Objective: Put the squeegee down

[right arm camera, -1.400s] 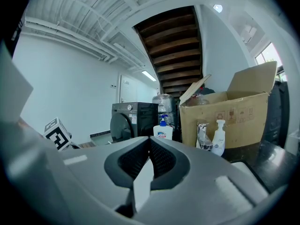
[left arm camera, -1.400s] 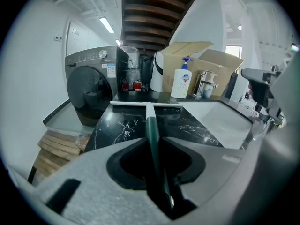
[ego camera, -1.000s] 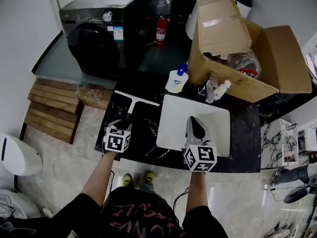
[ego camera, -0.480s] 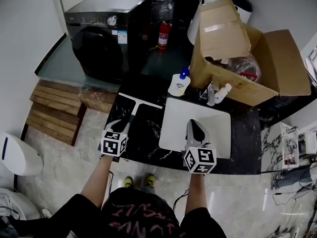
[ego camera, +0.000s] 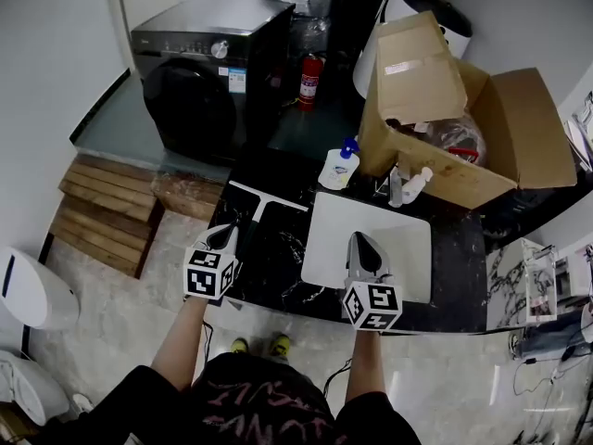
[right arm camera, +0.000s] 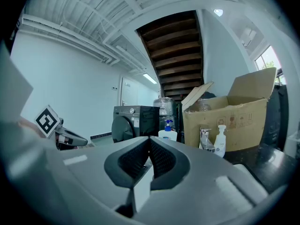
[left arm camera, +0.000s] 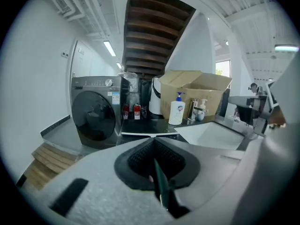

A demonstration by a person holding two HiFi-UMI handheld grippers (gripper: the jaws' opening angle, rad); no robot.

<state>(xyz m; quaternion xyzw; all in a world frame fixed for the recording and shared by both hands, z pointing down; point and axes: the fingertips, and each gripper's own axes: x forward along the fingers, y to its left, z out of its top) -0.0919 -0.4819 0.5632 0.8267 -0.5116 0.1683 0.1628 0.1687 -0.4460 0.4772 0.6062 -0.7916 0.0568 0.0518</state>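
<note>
The squeegee point(ego camera: 264, 199), a white blade on a dark handle, lies flat on the black marble counter point(ego camera: 278, 258) left of the sink. In the left gripper view the squeegee point(left arm camera: 140, 135) shows as a pale strip beyond the jaws. My left gripper point(ego camera: 225, 235) hovers just short of the handle's near end, lifted clear of it, jaws shut with nothing between them point(left arm camera: 153, 146). My right gripper point(ego camera: 361, 241) hangs over the sink's front part, jaws shut and empty point(right arm camera: 147, 144).
A white sink basin point(ego camera: 408, 267) takes up the counter's middle, with a faucet point(ego camera: 397, 185) behind it. A soap bottle point(ego camera: 339, 167) and an open cardboard box point(ego camera: 463, 128) stand at the back. A black washing machine point(ego camera: 208, 72) and wooden boards point(ego camera: 102, 216) lie to the left.
My left gripper has let go of the squeegee handle, drawn back and up, and its jaws have shut. The squeegee stays on the counter. The right gripper has barely moved.
</note>
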